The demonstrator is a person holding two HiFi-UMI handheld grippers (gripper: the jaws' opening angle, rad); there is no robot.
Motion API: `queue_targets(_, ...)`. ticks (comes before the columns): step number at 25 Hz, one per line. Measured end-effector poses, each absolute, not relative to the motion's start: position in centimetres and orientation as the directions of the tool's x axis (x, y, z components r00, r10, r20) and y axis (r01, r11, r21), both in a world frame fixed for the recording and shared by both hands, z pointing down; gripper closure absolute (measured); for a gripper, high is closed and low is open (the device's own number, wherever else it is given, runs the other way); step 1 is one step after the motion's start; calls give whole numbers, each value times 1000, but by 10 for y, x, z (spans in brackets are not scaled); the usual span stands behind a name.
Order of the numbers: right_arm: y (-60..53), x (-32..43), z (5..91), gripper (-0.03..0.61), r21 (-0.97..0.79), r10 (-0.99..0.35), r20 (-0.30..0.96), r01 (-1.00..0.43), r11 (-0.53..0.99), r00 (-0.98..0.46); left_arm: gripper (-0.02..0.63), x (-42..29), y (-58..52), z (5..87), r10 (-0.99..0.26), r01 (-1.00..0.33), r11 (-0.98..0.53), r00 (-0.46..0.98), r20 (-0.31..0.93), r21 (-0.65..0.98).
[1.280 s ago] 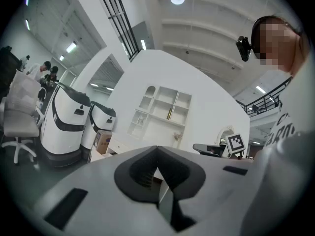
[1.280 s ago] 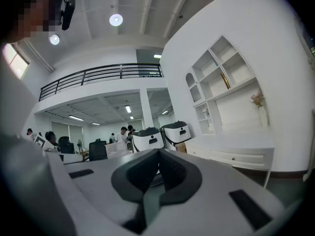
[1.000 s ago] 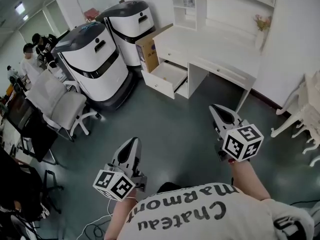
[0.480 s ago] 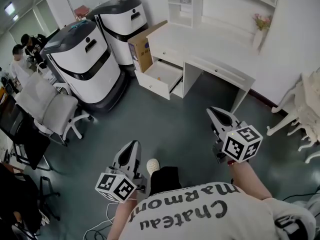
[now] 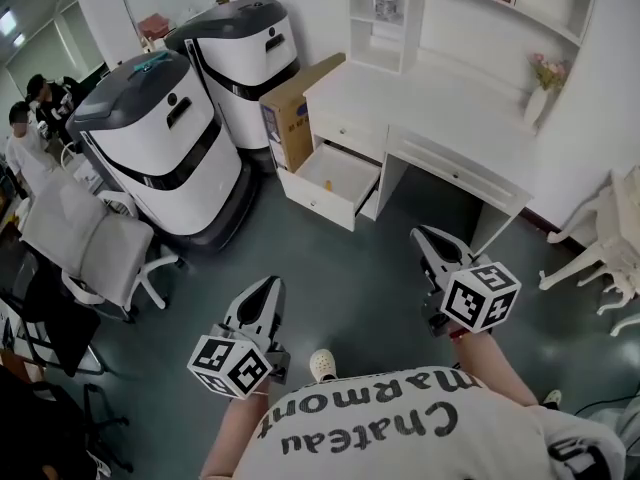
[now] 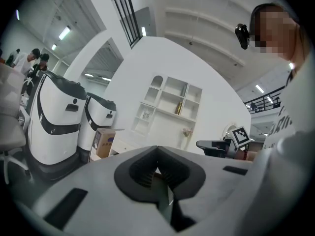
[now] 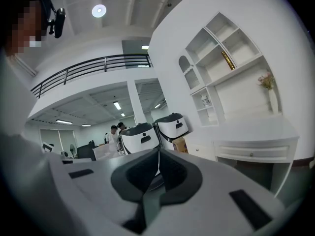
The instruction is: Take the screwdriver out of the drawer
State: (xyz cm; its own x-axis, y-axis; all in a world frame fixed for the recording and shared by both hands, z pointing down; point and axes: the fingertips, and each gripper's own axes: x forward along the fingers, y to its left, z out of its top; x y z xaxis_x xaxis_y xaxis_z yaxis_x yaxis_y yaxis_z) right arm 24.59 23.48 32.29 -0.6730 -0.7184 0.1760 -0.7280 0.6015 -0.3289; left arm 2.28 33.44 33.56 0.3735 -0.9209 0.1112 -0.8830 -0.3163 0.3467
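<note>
The white desk (image 5: 440,93) stands ahead of me against the wall, and its lower left drawer (image 5: 318,204) is pulled open. A tiny orange speck lies inside; it is too small to tell as the screwdriver. My left gripper (image 5: 270,284) is held low at the left, well short of the drawer, jaws together and empty. My right gripper (image 5: 424,236) hovers at the right near the desk's leg, also shut on nothing. In the left gripper view the left gripper (image 6: 157,147) has its tips meeting, as does the right gripper (image 7: 158,150) in its own view.
Two large white and grey machines (image 5: 152,138) stand left of the desk, with a cardboard box (image 5: 292,108) wedged beside the drawer. An office chair (image 5: 85,238) is at the left and a white chair (image 5: 610,243) at the right. People (image 5: 18,133) stand at the far left.
Both grippers have been carried forward over the grey floor toward the desk, and the open drawer shows a little nearer and more central. Both stay shut.
</note>
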Motion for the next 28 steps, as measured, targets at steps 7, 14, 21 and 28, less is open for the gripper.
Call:
queue_targets(7,166,190,313,551,-347,-761,156,-756,555,-630,591,-41,255,318,-895,-872,-390,434,100,298)
queue_targets(14,125,144,323,551,-381,-764,164,-754,535,-624,591,-91,218,318,-901,-889,-373,415,125,266)
queue_targets(21,106,97,333,551,-389,-735,178,-733,559,-655,591,-130,205,322,-915,-889,-347,391,101,299)
queue_targets(28,106,82,345,551,-363,-709,240,-739,568,-663,591,-143,197,330,-925,-885,-319,369,93,339)
